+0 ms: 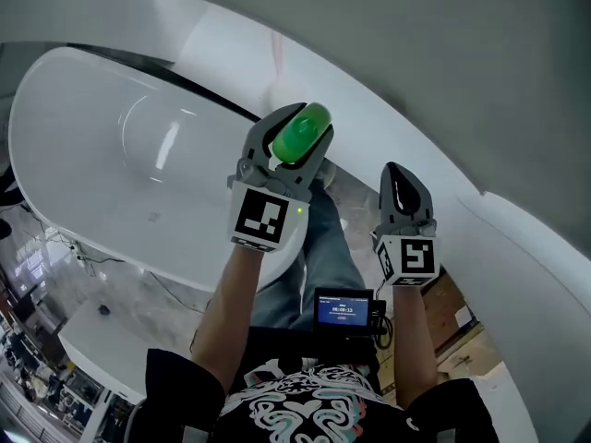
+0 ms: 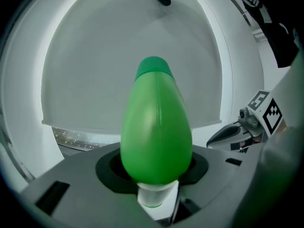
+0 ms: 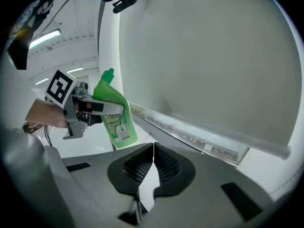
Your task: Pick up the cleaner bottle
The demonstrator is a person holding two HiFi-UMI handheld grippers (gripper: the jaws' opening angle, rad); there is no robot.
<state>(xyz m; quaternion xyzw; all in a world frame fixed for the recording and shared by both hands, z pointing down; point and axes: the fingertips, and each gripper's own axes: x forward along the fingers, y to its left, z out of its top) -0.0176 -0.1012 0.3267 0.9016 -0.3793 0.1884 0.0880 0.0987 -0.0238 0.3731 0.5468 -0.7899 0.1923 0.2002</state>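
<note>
A green cleaner bottle with an angled neck hangs in the air, clamped in my left gripper. In the left gripper view the green cleaner bottle fills the centre between the jaws, its cap pointing away. From the right gripper view the same cleaner bottle shows at left with the left gripper closed round its middle and its label facing the camera. My right gripper is held to the right of the bottle, shut, with nothing between its pads.
A large white bathtub curves below and to the left, with a white wall behind. A person's legs and a small black device with a lit screen are below the grippers. Cardboard lies on the floor at right.
</note>
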